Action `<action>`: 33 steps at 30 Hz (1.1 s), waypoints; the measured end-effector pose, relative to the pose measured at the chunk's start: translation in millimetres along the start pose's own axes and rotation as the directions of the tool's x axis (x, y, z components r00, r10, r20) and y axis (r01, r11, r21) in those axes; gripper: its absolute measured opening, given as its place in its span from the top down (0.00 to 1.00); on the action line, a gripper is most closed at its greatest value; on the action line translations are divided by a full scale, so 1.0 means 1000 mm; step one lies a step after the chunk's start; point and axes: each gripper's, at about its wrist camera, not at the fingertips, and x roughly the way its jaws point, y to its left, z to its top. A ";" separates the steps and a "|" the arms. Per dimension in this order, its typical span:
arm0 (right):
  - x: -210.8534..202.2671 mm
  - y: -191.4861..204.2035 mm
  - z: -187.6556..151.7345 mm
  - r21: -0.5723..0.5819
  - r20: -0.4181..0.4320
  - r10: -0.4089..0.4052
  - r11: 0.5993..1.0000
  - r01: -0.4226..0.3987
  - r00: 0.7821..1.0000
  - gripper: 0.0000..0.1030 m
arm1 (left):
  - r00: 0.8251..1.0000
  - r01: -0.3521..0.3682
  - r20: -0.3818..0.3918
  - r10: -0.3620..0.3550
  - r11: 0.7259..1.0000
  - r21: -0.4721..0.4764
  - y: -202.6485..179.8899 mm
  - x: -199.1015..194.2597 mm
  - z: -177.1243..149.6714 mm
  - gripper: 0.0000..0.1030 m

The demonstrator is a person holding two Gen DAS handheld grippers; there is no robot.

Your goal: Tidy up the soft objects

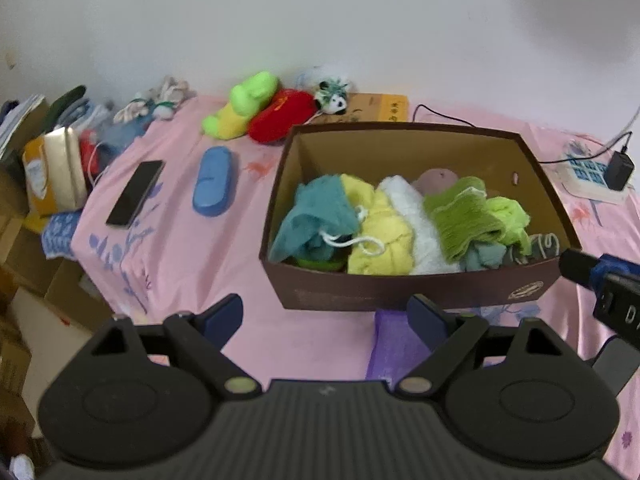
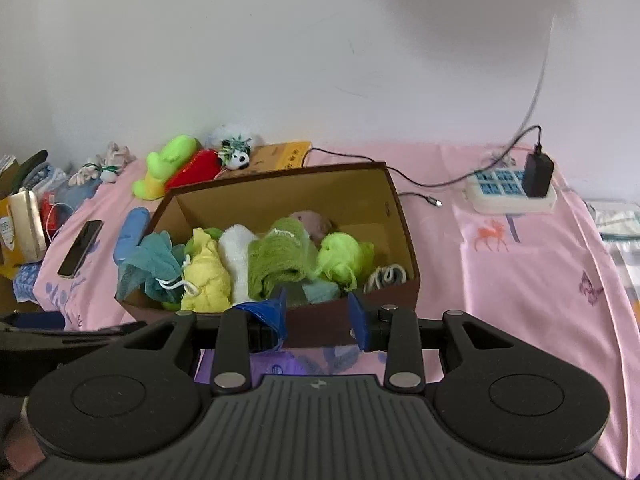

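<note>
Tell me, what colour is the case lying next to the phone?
Blue. The case lies between the phone and the box, clearest in the left wrist view.

Both views are evenly and brightly lit by soft, diffuse light with no glare. Broad, faint grey shadows fall across the white wall (image 1: 320, 20) toward the upper right. Fisheye distortion bends the brown cardboard box (image 2: 404, 240) and the pink bedsheet (image 1: 180, 248), with dark vignetting at the corners. Detail is slightly soft and grainy, blurrier toward the edges.
</note>
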 end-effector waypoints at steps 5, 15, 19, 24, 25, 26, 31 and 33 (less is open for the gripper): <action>-0.008 -0.005 -0.002 0.019 0.027 -0.035 0.999 0.034 0.999 0.83 | 0.999 0.014 0.037 -0.015 0.999 0.036 -0.007 -0.002 0.006 0.13; -0.001 -0.016 -0.009 0.058 -0.015 -0.023 0.998 0.024 1.000 0.83 | 1.000 -0.005 0.008 0.005 0.999 0.053 -0.017 -0.006 -0.007 0.13; -0.002 -0.016 -0.012 0.063 0.000 -0.066 0.996 0.066 0.998 0.83 | 1.000 0.016 0.003 -0.017 0.997 0.072 -0.016 -0.001 -0.009 0.13; -0.006 -0.015 -0.014 0.081 -0.007 -0.101 0.992 0.101 0.995 0.83 | 0.999 0.035 0.019 -0.036 0.995 0.092 -0.017 -0.001 -0.007 0.13; -0.007 -0.015 -0.015 0.075 -0.007 -0.106 0.991 0.106 0.994 0.83 | 0.999 0.026 0.019 -0.027 0.995 0.094 -0.018 -0.001 -0.006 0.13; -0.007 -0.016 -0.016 0.072 -0.009 -0.098 0.992 0.099 0.995 0.83 | 1.000 0.027 0.013 -0.028 0.995 0.091 -0.018 0.000 -0.005 0.13; 0.002 -0.017 -0.016 0.049 -0.023 -0.081 0.995 0.082 0.996 0.83 | 1.000 0.014 0.017 -0.015 0.997 0.072 -0.017 -0.003 -0.007 0.13; 0.003 -0.016 -0.018 0.050 -0.009 -0.086 0.995 0.086 0.996 0.83 | 1.000 0.020 0.013 -0.021 0.997 0.069 -0.016 -0.001 -0.009 0.13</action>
